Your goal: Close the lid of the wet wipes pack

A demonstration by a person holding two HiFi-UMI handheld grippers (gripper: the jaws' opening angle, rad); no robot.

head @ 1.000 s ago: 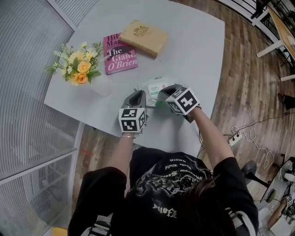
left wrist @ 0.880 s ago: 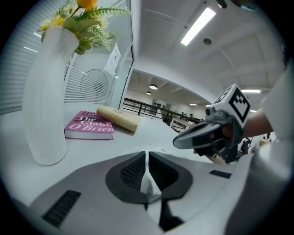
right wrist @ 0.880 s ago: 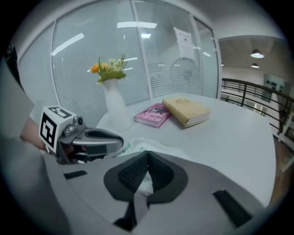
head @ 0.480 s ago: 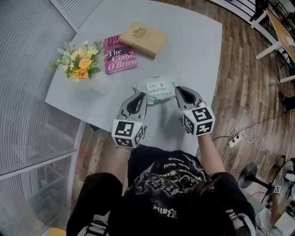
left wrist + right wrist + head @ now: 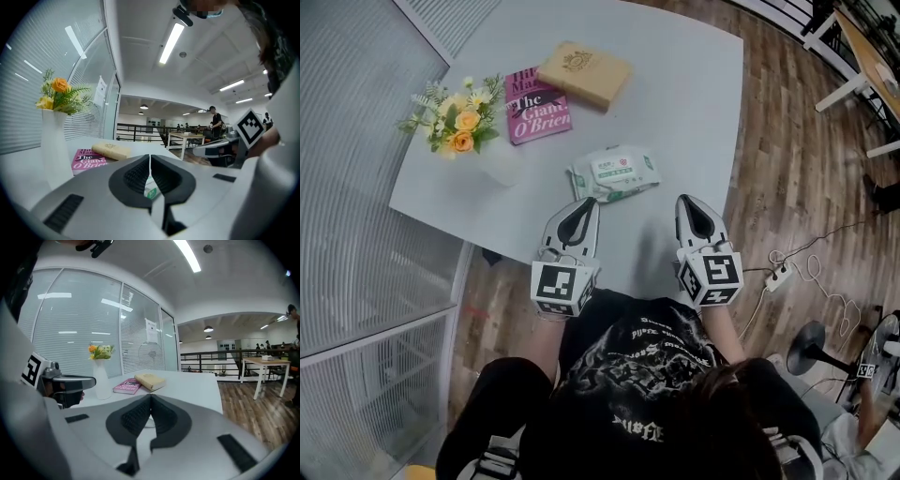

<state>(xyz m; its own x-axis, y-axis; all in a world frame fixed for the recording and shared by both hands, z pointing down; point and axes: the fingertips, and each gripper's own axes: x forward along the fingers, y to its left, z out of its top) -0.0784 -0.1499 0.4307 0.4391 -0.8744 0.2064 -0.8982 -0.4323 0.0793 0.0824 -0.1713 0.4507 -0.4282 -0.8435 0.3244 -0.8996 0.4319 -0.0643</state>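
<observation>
The wet wipes pack (image 5: 614, 172) lies flat on the grey table (image 5: 684, 94), its white lid down, level with the pack's top. My left gripper (image 5: 593, 201) hangs just short of the pack's near edge, jaws shut and empty. Level with it, to the pack's right and apart from it, my right gripper (image 5: 683, 199) is shut too and holds nothing. In the left gripper view the jaws (image 5: 150, 156) meet at the tips, and a sliver of the pack (image 5: 151, 189) shows below them. The right gripper view shows its jaws (image 5: 150, 395) pressed together over the table.
A white vase of yellow flowers (image 5: 459, 131) stands at the table's left. Behind the pack lie a pink book (image 5: 534, 105) and a tan book (image 5: 584, 75) partly on top of it. The table's near edge (image 5: 628, 277) runs under both grippers; wooden floor lies to the right.
Both grippers have drawn back from the wipes pack toward the person and risen. The pack, half covered by them a second ago, now lies in full view.
</observation>
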